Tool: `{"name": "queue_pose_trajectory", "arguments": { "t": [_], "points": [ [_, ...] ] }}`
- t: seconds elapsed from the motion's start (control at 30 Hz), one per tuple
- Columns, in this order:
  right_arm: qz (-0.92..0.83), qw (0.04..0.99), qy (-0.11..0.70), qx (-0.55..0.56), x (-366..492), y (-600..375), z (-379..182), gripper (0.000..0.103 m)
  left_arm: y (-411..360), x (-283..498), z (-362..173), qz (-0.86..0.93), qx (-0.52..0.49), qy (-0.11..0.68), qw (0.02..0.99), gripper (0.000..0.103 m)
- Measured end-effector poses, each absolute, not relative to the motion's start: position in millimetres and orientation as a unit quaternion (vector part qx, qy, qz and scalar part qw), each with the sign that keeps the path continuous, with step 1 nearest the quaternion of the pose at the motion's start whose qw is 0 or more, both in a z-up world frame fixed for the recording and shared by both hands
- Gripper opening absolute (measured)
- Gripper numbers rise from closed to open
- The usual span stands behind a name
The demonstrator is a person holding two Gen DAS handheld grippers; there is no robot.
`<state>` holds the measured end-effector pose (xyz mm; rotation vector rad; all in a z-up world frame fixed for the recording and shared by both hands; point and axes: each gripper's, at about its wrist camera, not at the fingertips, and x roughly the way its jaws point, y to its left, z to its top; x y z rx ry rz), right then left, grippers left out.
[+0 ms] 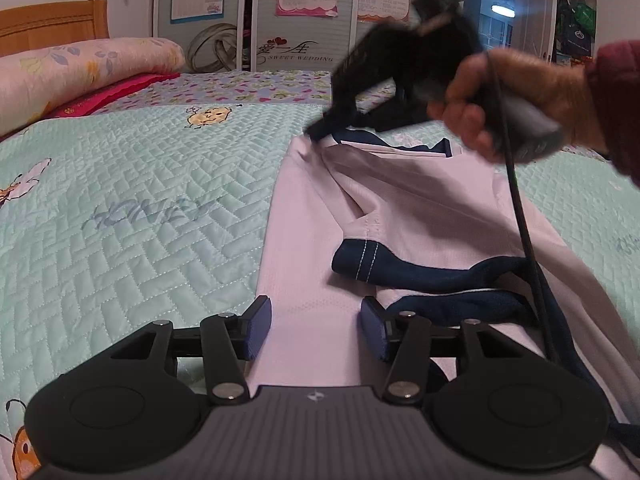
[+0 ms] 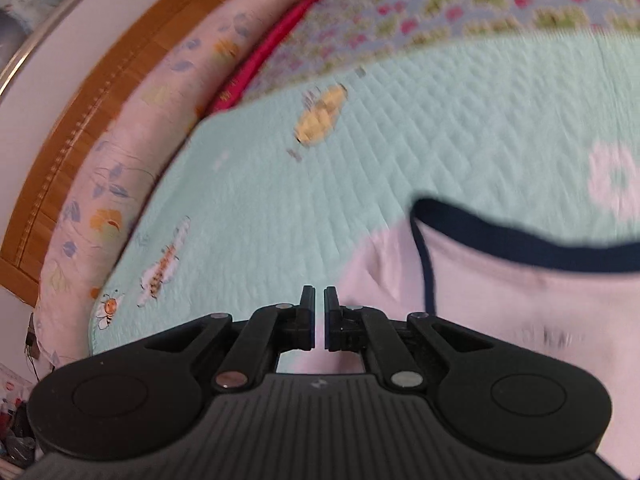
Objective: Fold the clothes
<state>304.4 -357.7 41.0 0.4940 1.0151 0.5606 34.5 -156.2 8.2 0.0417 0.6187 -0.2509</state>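
A pale pink shirt [image 1: 304, 240] with navy trim [image 1: 420, 276] lies partly folded on the bed, its collar and sleeve bunched at the right. My left gripper [image 1: 316, 328] hovers open over the shirt's near end, blue pads on either side of the fabric and nothing pinched. A hand [image 1: 500, 92] holds my right gripper [image 1: 320, 130] at the shirt's far left corner, where creases run from its tip. In the right wrist view that gripper [image 2: 319, 300] is shut, with the pink shirt [image 2: 500, 300] and a navy edge [image 2: 520, 236] rising just to its right. This view is blurred.
A mint quilted bedspread [image 1: 140, 220] with bee prints covers the bed. A long pink pillow [image 1: 80, 68] and wooden headboard [image 1: 52, 24] lie at the far left. Wardrobe doors [image 1: 304, 20] stand behind. A black cable [image 1: 524, 232] hangs across the shirt.
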Motion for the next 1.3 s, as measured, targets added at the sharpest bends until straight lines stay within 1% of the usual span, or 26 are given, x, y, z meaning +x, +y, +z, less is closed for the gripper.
{"name": "queue_pose_trajectory", "arguments": {
  "t": [0.03,0.07,0.13,0.17,0.2,0.37,0.47,0.5,0.53,0.57,0.6,0.63,0.7,0.8,0.93,1.0,1.07,1.13,1.17,1.23,1.3],
  "points": [
    [0.252,0.811,0.474,0.233,305,-359,37,0.003,-156,35,8,-0.121,0.022,0.304,0.945,0.055],
    [0.246,0.814,0.469,0.239,304,-361,35,0.000,-156,35,8,-0.121,0.022,0.304,0.945,0.056],
    [0.233,0.819,0.460,0.250,302,-365,32,0.000,-156,35,8,-0.119,0.021,0.304,0.945,0.056],
    [0.227,0.822,0.456,0.255,302,-367,30,0.003,-155,35,8,-0.119,0.020,0.304,0.945,0.056],
    [0.221,0.825,0.451,0.260,301,-369,29,0.004,-155,35,8,-0.119,0.020,0.304,0.945,0.056],
    [0.236,0.822,0.441,0.271,289,-374,42,0.004,-155,35,9,-0.119,0.021,0.305,0.945,0.057],
    [0.226,0.816,0.465,0.261,300,-365,31,0.005,-156,34,8,-0.117,0.024,0.304,0.945,0.057],
    [0.216,0.814,0.477,0.253,305,-361,23,0.004,-156,34,8,-0.117,0.023,0.303,0.945,0.057],
    [0.211,0.815,0.476,0.254,309,-360,18,0.000,-156,34,8,-0.116,0.023,0.303,0.946,0.058],
    [0.208,0.818,0.468,0.260,311,-360,14,0.000,-155,35,8,-0.114,0.022,0.303,0.946,0.062],
    [0.204,0.821,0.459,0.271,310,-361,15,0.000,-155,35,7,-0.105,0.021,0.305,0.946,0.071],
    [0.204,0.825,0.446,0.281,306,-363,20,0.005,-154,35,7,-0.103,0.020,0.305,0.947,0.072],
    [0.211,0.833,0.416,0.297,294,-367,31,0.007,-152,36,7,-0.102,0.016,0.305,0.947,0.072],
    [0.219,0.832,0.403,0.312,276,-371,43,0.007,-151,36,7,-0.100,0.012,0.305,0.947,0.072],
    [0.192,0.831,0.436,0.288,273,-362,31,0.009,-150,35,8,-0.098,0.009,0.300,0.949,0.072],
    [0.172,0.831,0.440,0.293,277,-362,21,0.005,-148,31,10,-0.092,0.005,0.291,0.952,0.072],
    [0.167,0.832,0.415,0.329,273,-369,22,0.011,-146,28,12,-0.087,0.002,0.282,0.956,0.071],
    [0.176,0.839,0.391,0.336,254,-374,35,0.014,-144,24,14,-0.081,-0.001,0.273,0.959,0.070],
    [0.182,0.842,0.380,0.336,244,-376,43,0.019,-144,23,16,-0.078,-0.003,0.268,0.960,0.069],
    [0.194,0.850,0.356,0.337,222,-381,58,0.020,-141,10,26,-0.085,0.005,0.242,0.967,0.065],
    [0.205,0.845,0.350,0.347,194,-390,67,0.020,-139,-2,36,-0.098,0.013,0.224,0.970,0.064]
  ]
}}
